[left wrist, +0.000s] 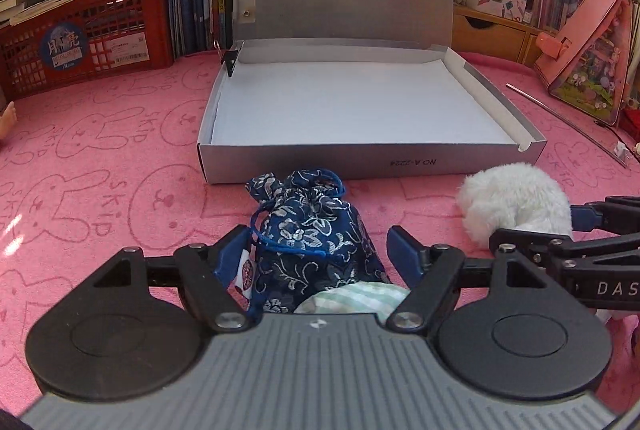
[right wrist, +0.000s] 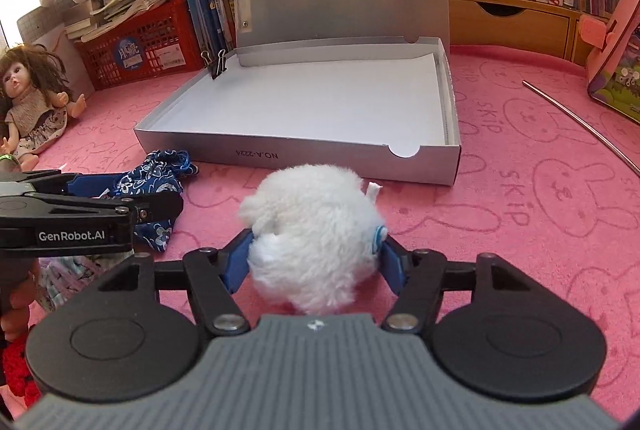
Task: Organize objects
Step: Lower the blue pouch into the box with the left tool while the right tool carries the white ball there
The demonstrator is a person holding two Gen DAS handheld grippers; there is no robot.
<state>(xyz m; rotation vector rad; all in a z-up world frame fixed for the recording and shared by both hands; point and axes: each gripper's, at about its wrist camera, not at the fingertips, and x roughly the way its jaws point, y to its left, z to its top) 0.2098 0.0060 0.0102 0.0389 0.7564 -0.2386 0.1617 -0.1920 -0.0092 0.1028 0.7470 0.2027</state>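
A: What lies where?
B: Open box (left wrist: 372,153) at twelve o'clock on the pink desk (left wrist: 100,197); below it a soft, light pouch (left wrist: 312,230) and plush (right wrist: 312,226).
A: The tongs?
B: Left tongs (left wrist: 320,254) straddle the pouch's middle, unclamped. Right tongs (right wrist: 316,262) squeeze the squashy plush's sides.

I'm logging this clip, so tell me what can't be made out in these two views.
- Pale green checked cloth, left wrist view: mostly hidden behind the blue floral pouch and the hand-held gripper body.
- White fluffy toy, right wrist view: its underside is hidden by the gripper body; what it is stays unclear.
- Red knitted thing, right wrist view: cut off by the left edge.
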